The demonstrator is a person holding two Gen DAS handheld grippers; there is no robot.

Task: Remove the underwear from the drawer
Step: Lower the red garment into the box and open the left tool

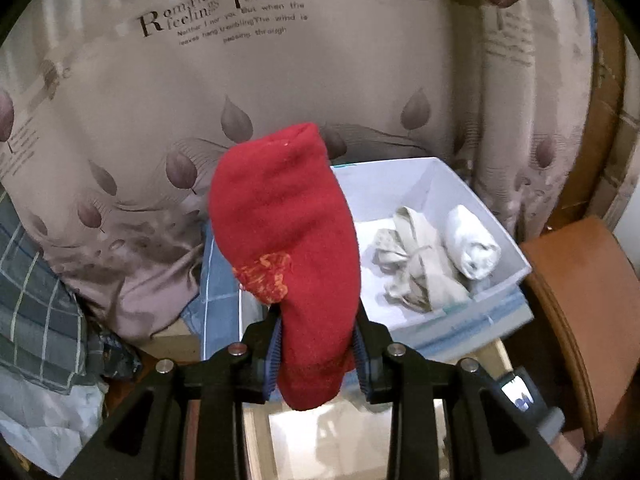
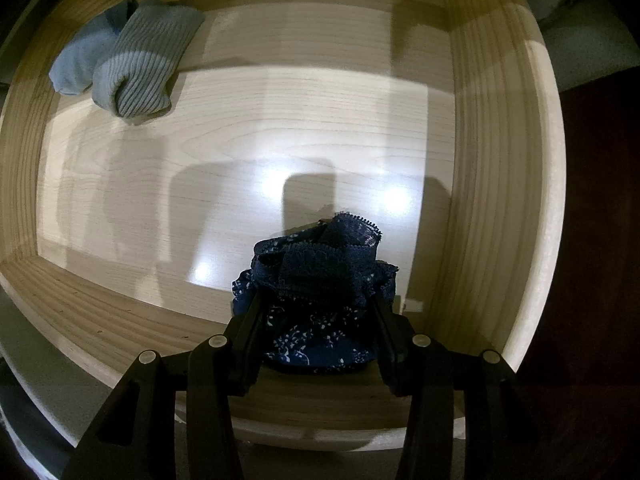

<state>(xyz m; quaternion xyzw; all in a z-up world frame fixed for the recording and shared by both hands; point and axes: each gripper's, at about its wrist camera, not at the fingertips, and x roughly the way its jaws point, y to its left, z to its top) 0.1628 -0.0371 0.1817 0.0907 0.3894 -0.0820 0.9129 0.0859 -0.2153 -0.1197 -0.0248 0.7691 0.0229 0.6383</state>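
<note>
My left gripper (image 1: 318, 320) is shut on a red sock (image 1: 286, 216) with an orange patch, which sticks up in the air in front of a leaf-print curtain. Behind it stands a white box (image 1: 504, 240) holding a beige garment (image 1: 416, 264) and a white roll (image 1: 472, 240). In the right wrist view, my right gripper (image 2: 316, 300) points down into a pale wooden drawer (image 2: 496, 160) and is shut on navy lace underwear (image 2: 320, 280) near the drawer's front right corner.
A rolled pair of blue-grey socks (image 2: 128, 60) lies in the drawer's far left corner. In the left wrist view a leaf-print curtain (image 1: 240, 80) hangs behind, checked blue cloth (image 1: 36, 288) lies at left, and a brown wooden chair (image 1: 580, 288) stands at right.
</note>
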